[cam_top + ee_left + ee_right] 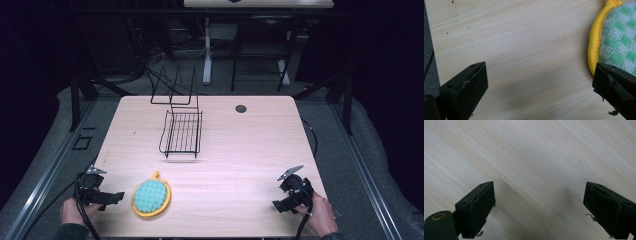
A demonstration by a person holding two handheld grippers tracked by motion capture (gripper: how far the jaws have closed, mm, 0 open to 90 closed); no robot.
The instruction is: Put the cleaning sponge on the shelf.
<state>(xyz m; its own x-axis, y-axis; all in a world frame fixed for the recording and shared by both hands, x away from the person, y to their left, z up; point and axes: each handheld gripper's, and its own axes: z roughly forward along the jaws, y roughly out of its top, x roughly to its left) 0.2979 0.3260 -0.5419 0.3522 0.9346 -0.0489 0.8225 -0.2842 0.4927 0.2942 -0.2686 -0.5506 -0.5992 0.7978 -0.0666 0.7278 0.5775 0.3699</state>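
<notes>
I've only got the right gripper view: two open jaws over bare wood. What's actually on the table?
Observer: A round pot holder, green check with a yellow rim, lies near the front edge, toward the left side.
Operator: Anything else out there?
Observer: A black wire rack stands farther back, around mid-table.
Operator: Where's the other claw?
Observer: The left claw is at the front left, jaws spread wide, with the pot holder's yellow rim just beside one jaw. It grips nothing.
Operator: And mine, relative to those?
Observer: The right claw is at the front right corner of the table, well apart from both the pot holder and the rack.
</notes>
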